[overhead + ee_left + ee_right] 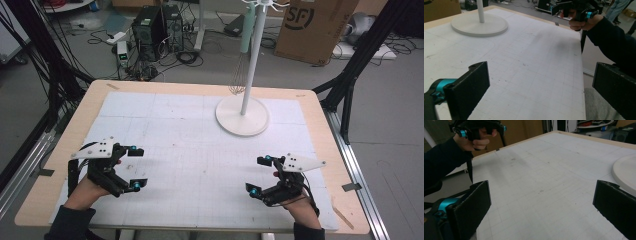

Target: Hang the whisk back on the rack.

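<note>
Left gripper [138,167]: lower left of the high view, held in the person's left hand [87,187] above the mat [165,130]. Jaws spread wide apart, nothing between them. Grey three-cornered plate on top. In the left gripper view its two black jaws rise at lower left and lower right, with bare mat between.

Right gripper [259,175]: lower right of the high view, held in the right hand [300,210]. Jaws likewise released and wide apart, holding nothing. In the right gripper view the jaws stand at lower left and lower right over bare mat.

The two grippers point toward each other across the lower middle of the high view, well apart. Each shows far off in the other's view: the right gripper [571,7] at the top right of the left gripper view, the left gripper [477,126] at the top left of the right gripper view.

Stand [248,75]: white pole on a round white base [242,117], upper centre-right of the high view, on the mat. Base also at upper left of the left gripper view [479,24] and at the right edge of the right gripper view [624,173].

Whisk [240,75]: hangs from the stand's top by a pale green handle, wire head down, just left of the pole, well apart from both grippers.

Table [75,125]: wood, covered by the white gridded mat.

Background: cardboard box [315,25] at upper right of the high view, computer cases [155,27] at upper centre-left, cables on the floor.
</note>
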